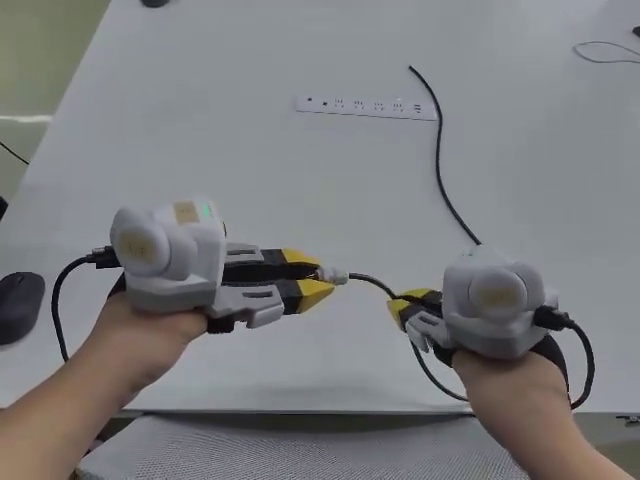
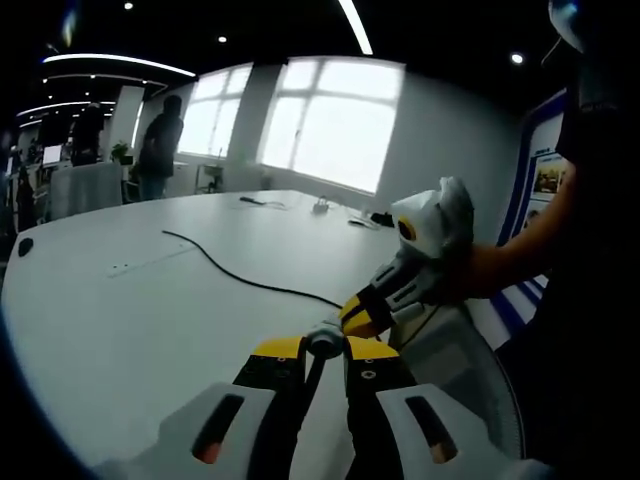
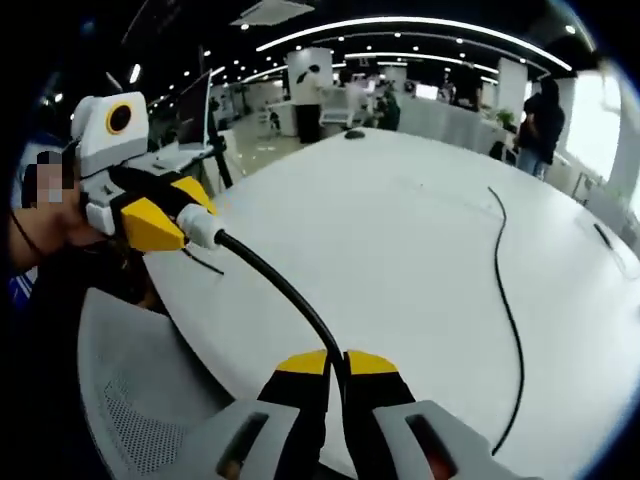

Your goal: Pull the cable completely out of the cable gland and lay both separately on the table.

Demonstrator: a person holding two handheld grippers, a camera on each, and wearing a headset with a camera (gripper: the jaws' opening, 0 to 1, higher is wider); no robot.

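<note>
My left gripper (image 1: 322, 280) is shut on the small white cable gland (image 1: 334, 276), held above the near table edge. In the left gripper view the gland (image 2: 322, 339) sits between the yellow jaw tips of that gripper (image 2: 324, 350). A black cable (image 1: 366, 281) leaves the gland and runs right into my right gripper (image 1: 398, 306), which is shut on it. In the right gripper view the cable (image 3: 285, 293) arcs from the gland (image 3: 200, 229) down into the shut right gripper (image 3: 338, 363). Beyond the right hand, the cable (image 1: 438, 160) trails across the table toward the far side.
A white power strip (image 1: 366, 107) lies on the white table (image 1: 250, 170) farther back. A dark mouse (image 1: 18, 304) sits at the left edge. Another thin cable (image 1: 605, 50) lies at the far right. A grey mesh chair (image 1: 300, 445) sits under the near edge.
</note>
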